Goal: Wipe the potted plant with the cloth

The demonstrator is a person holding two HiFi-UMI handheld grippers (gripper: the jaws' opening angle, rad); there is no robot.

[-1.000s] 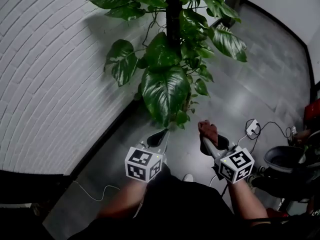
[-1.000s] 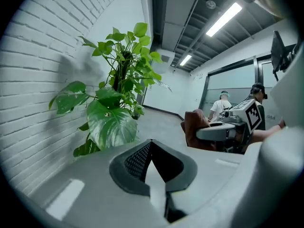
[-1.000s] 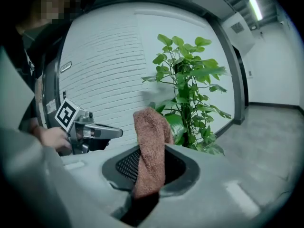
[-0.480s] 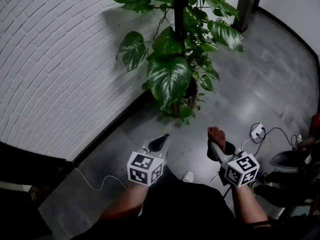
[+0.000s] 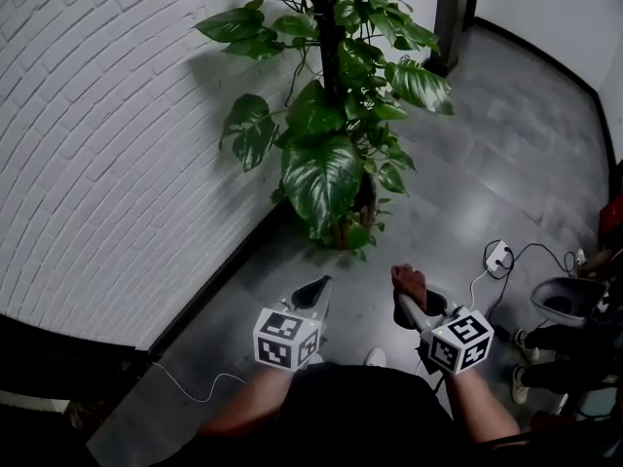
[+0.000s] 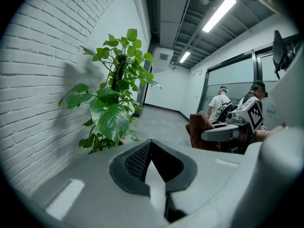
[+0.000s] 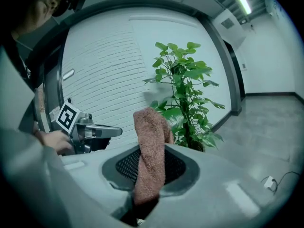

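The potted plant (image 5: 326, 134) with broad green leaves stands on the floor against the white brick wall, a short way ahead of both grippers. It also shows in the left gripper view as the plant (image 6: 114, 103) and in the right gripper view as the plant (image 7: 185, 96). My right gripper (image 5: 409, 290) is shut on a brown cloth (image 7: 149, 148) that sticks up from its jaws; the cloth (image 5: 407, 280) does not touch any leaf. My left gripper (image 5: 313, 295) is shut and holds nothing, its jaws meeting at the left gripper (image 6: 151, 144) tip.
The brick wall (image 5: 107, 144) runs along the left. A white adapter (image 5: 494, 254) with its cable lies on the grey floor at the right, beside a dark bin (image 5: 568, 300). A dark pillar (image 5: 453, 17) stands behind the plant. Two people (image 6: 237, 103) sit far off.
The plant now sits farther away and higher in the head view. Both grippers stay low in front of my body, with the cloth still in the right one.
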